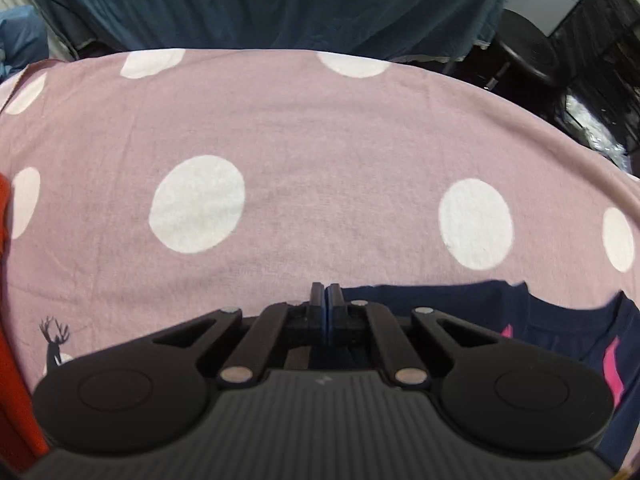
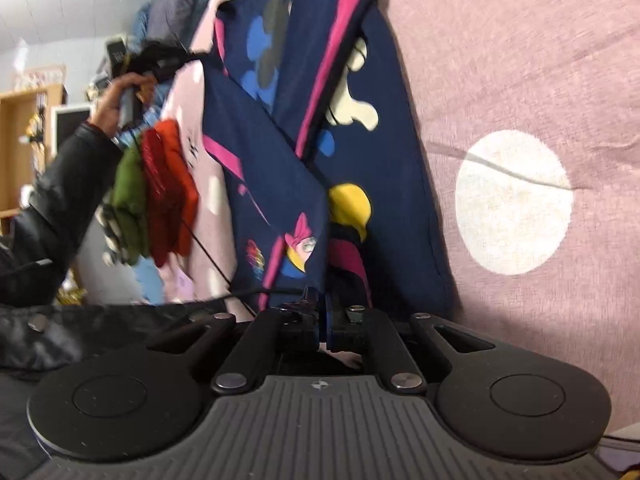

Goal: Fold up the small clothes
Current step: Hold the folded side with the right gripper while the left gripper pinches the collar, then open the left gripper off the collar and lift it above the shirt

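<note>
Both tools (image 1: 326, 294) (image 2: 322, 308) clamp the navy shirt's (image 2: 360, 152) edges.

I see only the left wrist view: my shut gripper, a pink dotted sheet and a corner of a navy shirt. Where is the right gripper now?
Observer: The right gripper is shut on the near hem of the shirt.
Operator: Is the shirt lying flat?
Observer: No. One side is folded in over the cartoon print.
Operator: What is the orange thing at my left edge?
Observer: An orange cloth lying beside the shirt, with a green one next to it.
</note>
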Tool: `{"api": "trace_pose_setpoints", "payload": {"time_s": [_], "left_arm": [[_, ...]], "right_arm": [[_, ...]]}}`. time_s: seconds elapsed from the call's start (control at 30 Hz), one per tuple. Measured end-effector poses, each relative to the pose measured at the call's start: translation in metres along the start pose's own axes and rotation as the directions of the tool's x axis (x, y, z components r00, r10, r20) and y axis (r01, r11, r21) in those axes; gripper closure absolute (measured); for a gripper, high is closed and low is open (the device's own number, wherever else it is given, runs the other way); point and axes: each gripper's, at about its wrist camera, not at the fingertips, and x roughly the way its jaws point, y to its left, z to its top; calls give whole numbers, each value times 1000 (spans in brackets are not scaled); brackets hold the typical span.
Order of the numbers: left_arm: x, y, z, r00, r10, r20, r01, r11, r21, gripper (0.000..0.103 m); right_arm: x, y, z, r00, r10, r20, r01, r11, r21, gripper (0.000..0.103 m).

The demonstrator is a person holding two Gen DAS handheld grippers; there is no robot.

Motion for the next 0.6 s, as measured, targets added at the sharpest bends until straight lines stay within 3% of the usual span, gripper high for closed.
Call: {"api": "trace_pose_setpoints", "payload": {"time_s": [0.07,0.1,0.13,0.2,0.23,0.27,0.3,0.33,0.43,0.53,0.6], "left_arm": [[-6,-2,0,988,91,125,-98,994,49,103],[-6,-3,1,985,93,146,-103,993,61,103],[-4,1,6,993,59,98,-64,997,46,100],[-6,6,6,1000,-13,28,12,1000,7,94],[-12,5,0,998,-15,54,14,1000,18,84],[-21,4,-5,996,-6,84,2,999,45,59],[-31,4,-13,994,-1,105,-7,997,79,46],[-39,4,-22,992,-8,124,-7,993,119,39],[-68,9,-70,984,-18,178,-31,963,267,42],[-96,21,-143,963,-6,271,-107,910,401,50],[-108,29,-195,944,-9,331,-159,865,476,50]], "right_arm": [[-5,-9,0,1000,-5,12,4,999,47,98],[-7,-13,0,998,-58,22,57,997,52,98],[-7,-17,1,992,-122,17,121,991,51,97],[-5,-24,2,991,-133,33,130,989,71,97],[-4,-25,3,992,-118,51,114,990,82,97],[-1,-24,4,993,-111,48,107,992,71,97],[2,-20,6,992,-118,44,116,992,43,97],[5,-17,7,990,-131,47,130,991,18,97],[13,-16,12,993,-112,44,111,994,12,97],[16,-20,12,993,-102,52,100,995,26,97],[15,-23,12,994,-98,53,96,995,38,97]]}}
